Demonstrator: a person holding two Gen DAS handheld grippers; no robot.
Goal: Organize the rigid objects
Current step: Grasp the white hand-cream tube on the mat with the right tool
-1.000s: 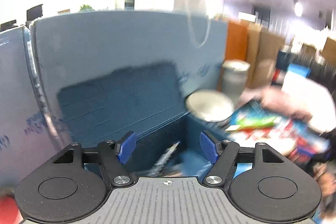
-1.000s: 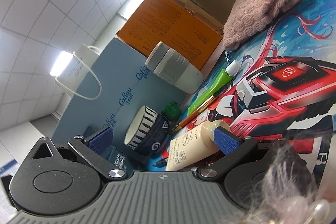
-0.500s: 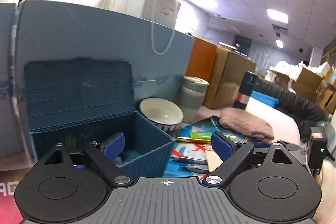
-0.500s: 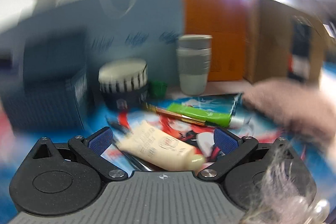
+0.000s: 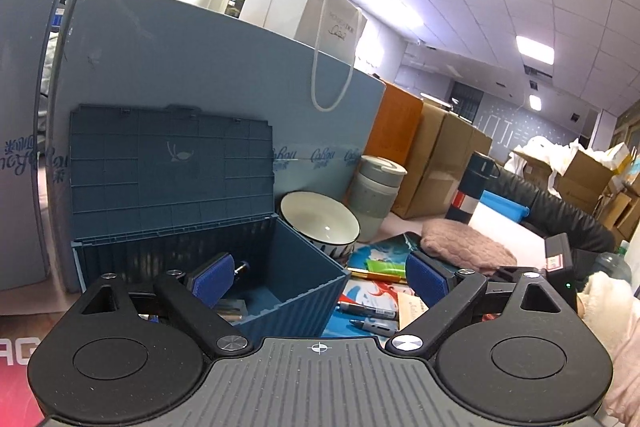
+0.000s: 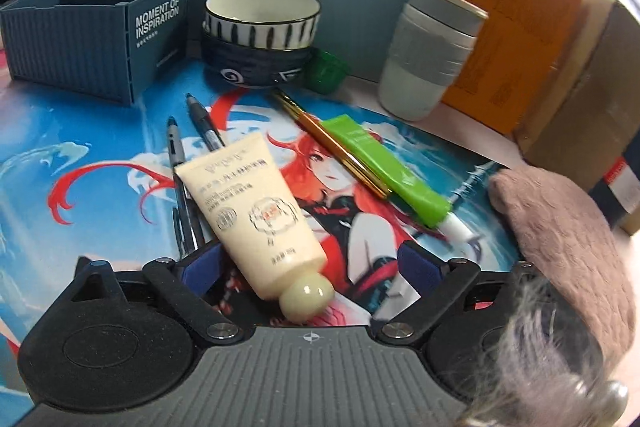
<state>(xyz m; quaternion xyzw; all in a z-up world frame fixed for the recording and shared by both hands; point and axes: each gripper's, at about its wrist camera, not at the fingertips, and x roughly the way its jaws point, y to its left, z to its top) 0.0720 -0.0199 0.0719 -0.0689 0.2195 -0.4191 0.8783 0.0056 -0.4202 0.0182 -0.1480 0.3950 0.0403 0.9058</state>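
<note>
**Cream tube between the right jaws, blue box open beside it**

The cream tube (image 6: 256, 215) lies on the printed mat (image 6: 80, 155), cap toward the camera, between the spread jaws of the right gripper (image 6: 310, 269); those jaws have just been closing a little, yet the pads stand clear of the tube. It lies across two dark pens (image 6: 192, 163). To its right lie one gold pen (image 6: 332, 143) and one green tube (image 6: 384, 167), side by side. Behind them stand one striped bowl (image 6: 262, 35), one small green cup (image 6: 326, 69) and one grey tumbler (image 6: 430, 51).

The blue storage box (image 6: 92, 43) stands at the mat's far left, lid up. Only the right wrist view shows its printed side; only the left wrist view looks inside, where a few small items lie, too dark to name.

The left gripper (image 5: 318, 277) hangs over the box's near corner, jaws wide with nothing between them, having just been opening. From there the green cup is hidden behind the bowl (image 5: 320, 223). A pink knitted cloth (image 5: 464, 247) lies at the right, cut off in the right wrist view. A pale fleecy sleeve (image 5: 612, 311) shows at the frame's edge.
</note>
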